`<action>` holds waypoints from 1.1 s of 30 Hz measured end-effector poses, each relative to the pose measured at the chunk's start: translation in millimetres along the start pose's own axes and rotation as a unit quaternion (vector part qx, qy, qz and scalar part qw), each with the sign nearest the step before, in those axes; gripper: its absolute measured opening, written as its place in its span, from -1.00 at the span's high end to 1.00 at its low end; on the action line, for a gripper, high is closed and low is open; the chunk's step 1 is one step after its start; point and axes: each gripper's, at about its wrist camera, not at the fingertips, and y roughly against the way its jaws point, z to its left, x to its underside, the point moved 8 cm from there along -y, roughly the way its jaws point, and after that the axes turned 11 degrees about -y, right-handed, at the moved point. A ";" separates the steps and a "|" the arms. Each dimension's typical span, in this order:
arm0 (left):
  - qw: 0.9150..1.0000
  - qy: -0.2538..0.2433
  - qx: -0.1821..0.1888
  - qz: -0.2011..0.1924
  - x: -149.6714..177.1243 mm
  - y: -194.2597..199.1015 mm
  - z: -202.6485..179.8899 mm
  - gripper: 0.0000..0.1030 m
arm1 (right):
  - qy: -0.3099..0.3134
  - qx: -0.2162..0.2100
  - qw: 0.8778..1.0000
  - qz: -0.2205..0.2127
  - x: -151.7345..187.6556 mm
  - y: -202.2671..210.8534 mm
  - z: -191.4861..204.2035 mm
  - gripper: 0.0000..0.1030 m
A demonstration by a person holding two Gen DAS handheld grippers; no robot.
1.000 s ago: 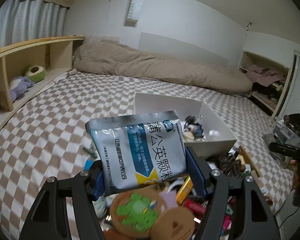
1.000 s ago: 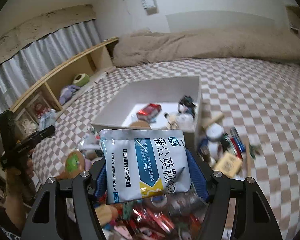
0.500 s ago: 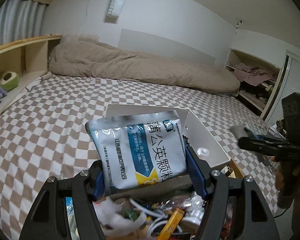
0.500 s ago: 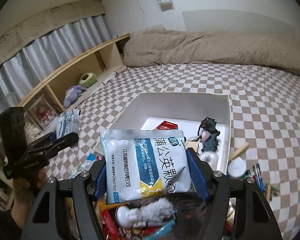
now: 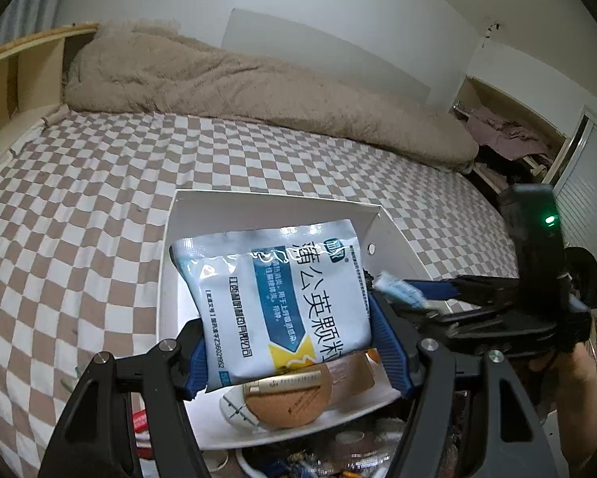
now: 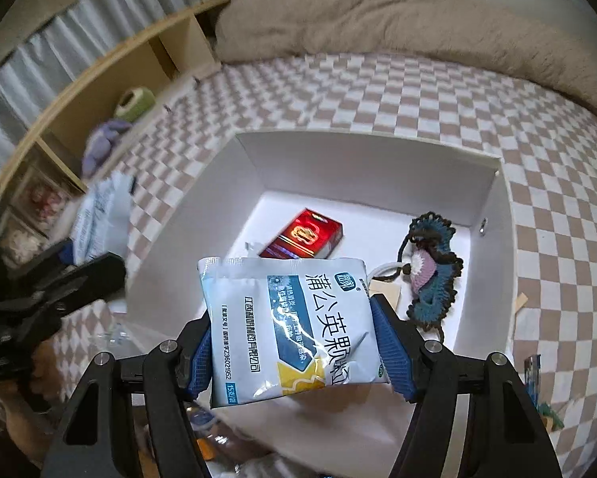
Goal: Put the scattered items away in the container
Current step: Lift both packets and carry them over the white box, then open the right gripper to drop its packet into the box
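Two items in white box (image 6: 493,215): red packet (image 6: 304,239), crochet piece (image 6: 432,269).

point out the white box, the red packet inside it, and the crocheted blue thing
white rectangular cardboard box (image 6: 362,155), right wrist view, inner back wall.
red glossy packet (image 6: 308,235), right wrist view, middle of top face.
blue and brown crocheted piece (image 6: 432,275), right wrist view, its centre.

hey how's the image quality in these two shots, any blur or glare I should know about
Left wrist view: the sachet is sharp with glare streaks on its foil; strong fisheye bends the checkered bedsheet; the wall sign at top is blurred. Right wrist view: the other sachet is crisp, also with glare; the left gripper at the left edge is motion-blurred; the white box is evenly lit.
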 end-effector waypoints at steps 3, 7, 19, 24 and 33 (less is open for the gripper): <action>1.000 0.011 0.010 0.015 -9.3 -12.9 5.7 -0.35 | 0.012 0.027 0.999 0.041 -2.3 -22.2 -2.5 -0.37; 0.999 0.022 0.021 0.036 -17.8 -28.6 9.7 -0.35 | 0.023 0.064 0.994 0.087 -5.4 -48.5 -10.6 -0.37; 0.994 -0.003 -0.008 0.106 -6.5 -68.7 21.3 -0.35 | 0.057 0.122 0.978 0.159 1.5 -97.5 -22.0 -0.43; 0.993 0.002 -0.007 0.122 -1.6 -79.0 23.4 -0.35 | 0.039 0.117 0.980 0.156 1.8 -92.7 -27.3 -0.50; 0.989 0.015 0.004 0.148 -1.9 -96.7 17.9 -0.35 | 0.044 0.066 0.991 0.105 3.5 -25.3 -30.8 -0.51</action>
